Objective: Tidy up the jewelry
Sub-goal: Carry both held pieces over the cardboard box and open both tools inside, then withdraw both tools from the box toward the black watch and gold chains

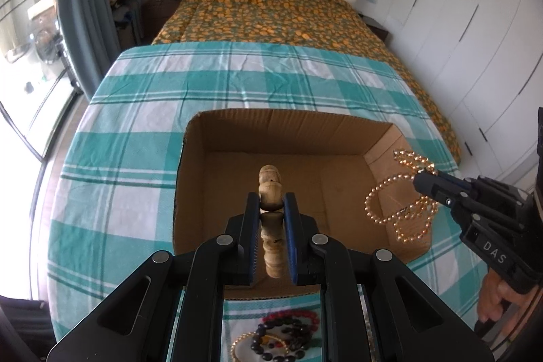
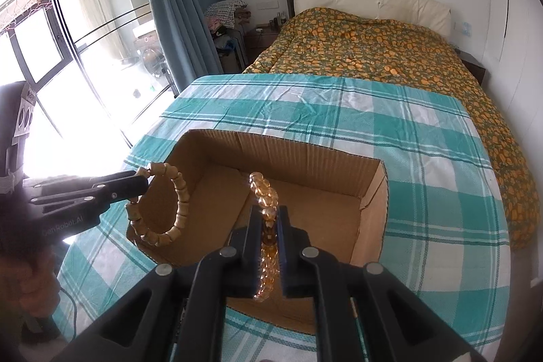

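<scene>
Two bracelets carried at once, both over the open cardboard box (image 1: 292,138) on the checked tablecloth (image 1: 135,111).

Left gripper (image 1: 271,202): jaws narrow, clamped on a wooden-bead bracelet (image 1: 270,192). From the right wrist view the loop hangs free below the jaws, above the box's left wall and partly outside it.

Right gripper (image 2: 270,219): jaws fully closed on an amber-bead bracelet (image 2: 264,195). From the left wrist view it dangles in several loops over the box's right wall, straddling the rim, not clearly inside.

Box interior looks empty from both views. More jewelry (image 1: 285,335) lies on the table on the near side of the box: red and dark beads, a gold bangle, seen only partly between the left gripper's arms.

Judgement: carry stage, release not yet made.

Risks from here:
- Either loop released now may catch a box wall and slide outside onto the cloth, since both hang near or across the rims.
- The amber strand's dangling coils could snag the corrugated edge and tug the light box.
- Each grip pinches only a few beads; a swing could let the round beads roll out early.
- The two grippers closing in toward the box centre could knock together or tangle the strands.
</scene>
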A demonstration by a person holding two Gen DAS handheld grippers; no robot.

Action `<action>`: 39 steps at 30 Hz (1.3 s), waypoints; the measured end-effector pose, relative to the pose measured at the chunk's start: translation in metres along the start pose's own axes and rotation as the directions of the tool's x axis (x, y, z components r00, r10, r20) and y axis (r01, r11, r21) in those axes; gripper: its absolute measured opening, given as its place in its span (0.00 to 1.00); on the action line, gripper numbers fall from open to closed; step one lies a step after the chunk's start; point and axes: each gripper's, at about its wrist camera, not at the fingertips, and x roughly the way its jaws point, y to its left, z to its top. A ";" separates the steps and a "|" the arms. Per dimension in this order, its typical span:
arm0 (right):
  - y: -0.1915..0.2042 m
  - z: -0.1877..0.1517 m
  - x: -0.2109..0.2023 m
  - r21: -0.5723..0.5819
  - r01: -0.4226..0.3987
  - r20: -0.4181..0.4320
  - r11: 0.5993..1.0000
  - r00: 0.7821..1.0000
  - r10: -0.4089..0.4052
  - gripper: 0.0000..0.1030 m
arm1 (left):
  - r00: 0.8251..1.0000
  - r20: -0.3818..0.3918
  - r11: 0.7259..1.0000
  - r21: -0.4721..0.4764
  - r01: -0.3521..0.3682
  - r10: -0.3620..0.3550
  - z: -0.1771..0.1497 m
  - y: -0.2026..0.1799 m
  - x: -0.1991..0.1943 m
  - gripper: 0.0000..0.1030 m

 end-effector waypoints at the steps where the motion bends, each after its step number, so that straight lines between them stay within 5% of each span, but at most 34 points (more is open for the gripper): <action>1: -0.001 -0.001 0.007 -0.002 0.001 -0.005 1.000 1.000 -0.001 0.08 | 1.000 -0.011 1.000 0.001 -0.011 0.011 -0.001 0.000 0.008 0.13; 4: -0.002 -0.006 0.020 0.000 0.025 -0.002 1.000 1.000 -0.025 0.09 | 0.998 -0.039 0.998 0.005 -0.057 0.057 -0.006 0.000 0.030 0.17; 8: -0.006 -0.013 0.022 0.026 0.042 0.025 0.999 0.999 -0.043 0.48 | 0.993 -0.037 0.994 -0.004 -0.112 0.112 -0.014 0.001 0.040 0.69; 11: -0.006 -0.021 0.011 0.010 0.061 0.054 0.998 0.997 -0.061 0.49 | 0.994 -0.019 0.994 0.009 -0.105 0.105 -0.022 -0.001 0.033 0.72; 14: -0.004 -0.035 -0.010 -0.005 0.101 0.090 0.995 0.991 -0.100 0.61 | 0.994 0.015 0.994 0.026 -0.110 0.109 -0.037 -0.003 0.016 0.83; 24: 0.013 -0.111 -0.096 0.003 0.218 0.130 0.976 0.967 -0.217 0.68 | 0.992 0.103 0.998 -0.004 -0.065 0.065 -0.138 0.012 -0.070 0.90; 30: 0.034 -0.168 -0.138 0.015 0.251 0.162 0.968 0.955 -0.250 0.68 | 0.984 0.125 0.992 -0.005 -0.125 0.124 -0.209 0.015 -0.105 0.90; 35: 0.035 -0.208 -0.158 0.037 0.282 0.190 0.959 0.940 -0.284 0.68 | 0.973 0.152 0.985 -0.020 -0.173 0.174 -0.237 0.005 -0.120 0.90; 39: 0.031 -0.229 -0.175 0.063 0.297 0.219 0.953 0.927 -0.303 0.68 | 0.980 0.151 0.991 -0.066 -0.118 0.127 -0.249 -0.001 -0.133 0.90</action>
